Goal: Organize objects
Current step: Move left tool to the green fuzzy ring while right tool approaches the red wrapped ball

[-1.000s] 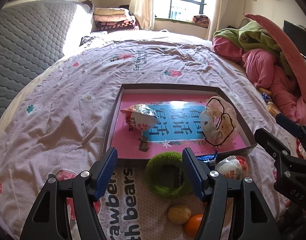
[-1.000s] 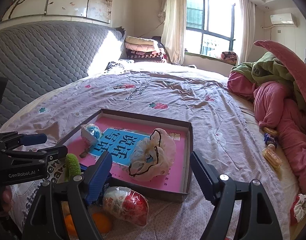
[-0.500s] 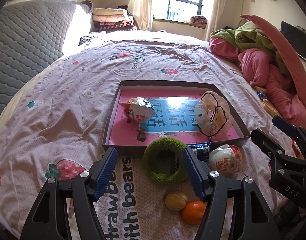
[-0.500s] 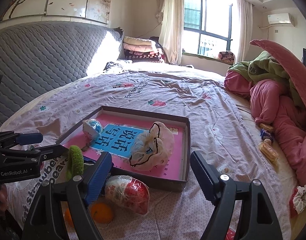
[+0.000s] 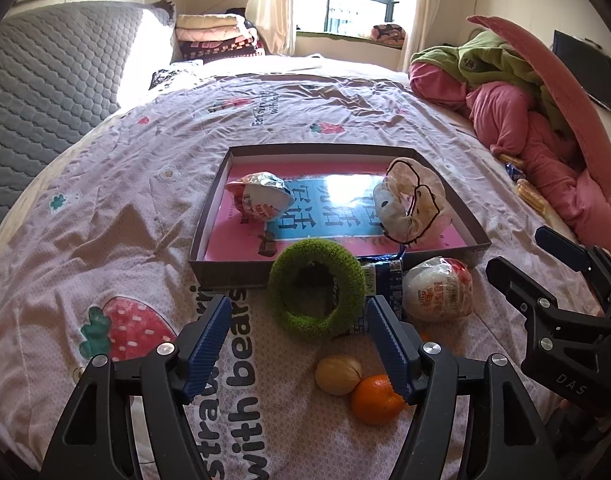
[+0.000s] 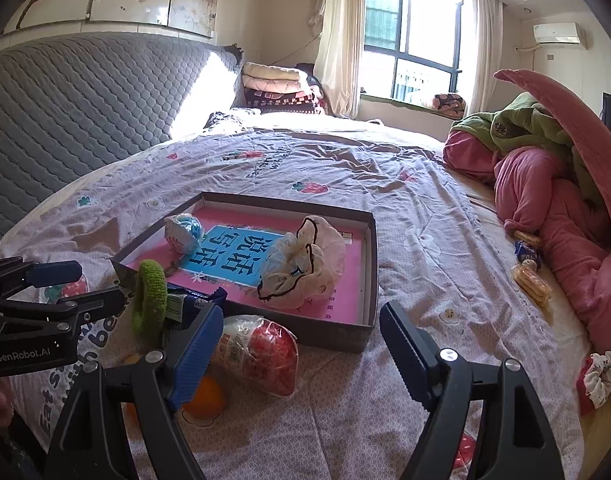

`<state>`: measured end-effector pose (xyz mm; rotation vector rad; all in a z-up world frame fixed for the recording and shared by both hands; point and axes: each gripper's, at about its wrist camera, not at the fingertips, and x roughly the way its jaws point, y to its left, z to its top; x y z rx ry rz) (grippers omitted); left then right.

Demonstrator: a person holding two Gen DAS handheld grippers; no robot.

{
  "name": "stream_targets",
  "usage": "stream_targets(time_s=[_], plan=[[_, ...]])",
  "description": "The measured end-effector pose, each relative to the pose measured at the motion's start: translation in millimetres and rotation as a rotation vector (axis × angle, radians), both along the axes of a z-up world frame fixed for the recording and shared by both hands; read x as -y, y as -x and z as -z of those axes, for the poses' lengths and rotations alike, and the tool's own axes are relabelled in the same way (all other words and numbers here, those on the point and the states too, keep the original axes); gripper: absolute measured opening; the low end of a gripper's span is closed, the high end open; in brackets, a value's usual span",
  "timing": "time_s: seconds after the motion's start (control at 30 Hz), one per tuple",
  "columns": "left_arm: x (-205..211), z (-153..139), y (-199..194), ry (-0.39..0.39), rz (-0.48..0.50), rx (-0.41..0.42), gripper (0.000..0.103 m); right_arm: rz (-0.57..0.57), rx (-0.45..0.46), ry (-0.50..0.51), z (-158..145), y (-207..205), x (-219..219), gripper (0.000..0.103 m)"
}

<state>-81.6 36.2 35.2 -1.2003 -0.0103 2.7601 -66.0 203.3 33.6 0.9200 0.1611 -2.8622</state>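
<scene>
We found both grippers over the patterned bedspread [image 5: 117, 216], short of the shallow dark cardboard box lid with a pink printed base [image 5: 471, 232], which already held a foil-wrapped snack and a knotted plastic bag [image 5: 411, 204]. The left gripper [image 5: 297, 336] stood with jaws apart, empty, the fuzzy green ring [image 5: 317, 290] just ahead against the lid's near wall. The right gripper [image 6: 297, 340] was likewise wide and empty beside the red-and-white wrapped packet [image 6: 259, 354]. We judged the step a pick approach; next, centring and closing on one loose item.
</scene>
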Motion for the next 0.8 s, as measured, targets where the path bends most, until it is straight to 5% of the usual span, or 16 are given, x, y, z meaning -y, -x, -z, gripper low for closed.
stream_targets(time_s=[0.8], plan=[[1,15,-14,0.012,0.027,0.049,0.073,-0.016,0.079,-0.037,25,-18,11,0.08]])
